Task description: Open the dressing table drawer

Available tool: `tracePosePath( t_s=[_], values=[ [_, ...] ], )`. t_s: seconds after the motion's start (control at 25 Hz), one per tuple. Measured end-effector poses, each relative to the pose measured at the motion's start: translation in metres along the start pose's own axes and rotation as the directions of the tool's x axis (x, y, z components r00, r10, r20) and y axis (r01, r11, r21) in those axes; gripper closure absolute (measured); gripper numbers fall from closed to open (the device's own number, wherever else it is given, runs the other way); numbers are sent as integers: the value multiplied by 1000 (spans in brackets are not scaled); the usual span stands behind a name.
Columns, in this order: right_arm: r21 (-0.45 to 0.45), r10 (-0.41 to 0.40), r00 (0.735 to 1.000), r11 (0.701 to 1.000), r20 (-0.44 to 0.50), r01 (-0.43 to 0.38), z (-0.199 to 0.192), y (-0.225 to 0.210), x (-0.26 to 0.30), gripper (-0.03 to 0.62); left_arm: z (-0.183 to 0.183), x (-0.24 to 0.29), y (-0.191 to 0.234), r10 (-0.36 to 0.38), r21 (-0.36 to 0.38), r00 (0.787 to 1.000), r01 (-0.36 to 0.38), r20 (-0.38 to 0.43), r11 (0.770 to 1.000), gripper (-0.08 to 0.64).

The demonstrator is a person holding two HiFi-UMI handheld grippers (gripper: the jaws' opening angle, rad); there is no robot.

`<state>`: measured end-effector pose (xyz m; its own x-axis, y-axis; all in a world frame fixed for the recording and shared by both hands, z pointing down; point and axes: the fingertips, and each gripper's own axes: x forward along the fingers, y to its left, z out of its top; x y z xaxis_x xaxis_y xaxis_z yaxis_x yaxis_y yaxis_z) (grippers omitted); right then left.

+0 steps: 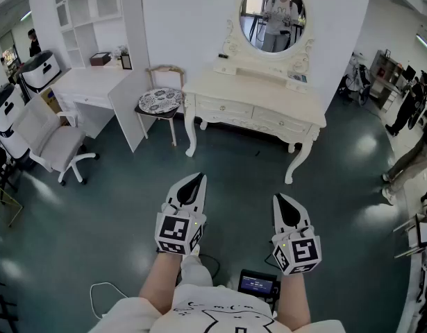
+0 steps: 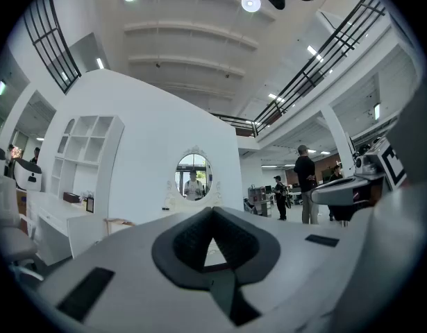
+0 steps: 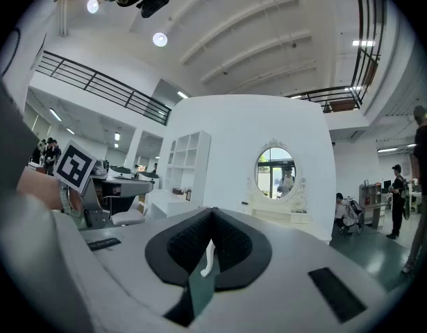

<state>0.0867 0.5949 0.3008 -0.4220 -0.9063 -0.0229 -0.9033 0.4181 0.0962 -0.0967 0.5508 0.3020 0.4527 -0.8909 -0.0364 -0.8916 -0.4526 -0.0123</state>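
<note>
Dressing table of cream carved wood point(image 1: 255, 89), oval mirror point(image 1: 272, 16) on top, stands against the white wall point(image 1: 192, 19), front drawers point(image 1: 223, 107) closed. Well short of it over the dark green floor point(image 1: 116, 207), left gripper point(image 1: 198, 179) and right gripper point(image 1: 280, 200) point level, jaws together, holding nothing.

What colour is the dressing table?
The dressing table is cream white; the head view shows it best.

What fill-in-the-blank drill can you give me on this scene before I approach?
1. The dressing table has drawers that are all ____.
2. The mirror above it is ____ in shape.
3. In the head view, the patterned stool stands at the table's ____ side.
4. The left hand-held gripper and right hand-held gripper both hold ____.
Missing words: closed; oval; left; nothing.
</note>
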Motion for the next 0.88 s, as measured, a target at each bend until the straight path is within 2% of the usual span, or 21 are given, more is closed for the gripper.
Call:
tracePosePath(
  t_s=[0.28, 0.44, 0.6, 0.88],
  values=[
    [-5, -17, 1000, 1000, 5, 17, 0, -15, 6, 578, -1, 14, 11, 30, -20, 1000, -30, -2, 999, 551],
    [0, -24, 1000, 1000, -12, 24, -8, -24, 26, 578, -9, 38, 22, 19, -37, 1000, -20, -18, 999, 551],
    [0, 10, 1000, 1000, -18, -10, -13, -30, 57, 577, -13, 71, 38, 10, -45, 1000, -11, -23, 999, 551],
    [1, -34, 999, 999, -12, 34, -11, -61, 127, 577, -14, 135, 86, 21, -57, 999, -23, -26, 998, 551]
  ],
)
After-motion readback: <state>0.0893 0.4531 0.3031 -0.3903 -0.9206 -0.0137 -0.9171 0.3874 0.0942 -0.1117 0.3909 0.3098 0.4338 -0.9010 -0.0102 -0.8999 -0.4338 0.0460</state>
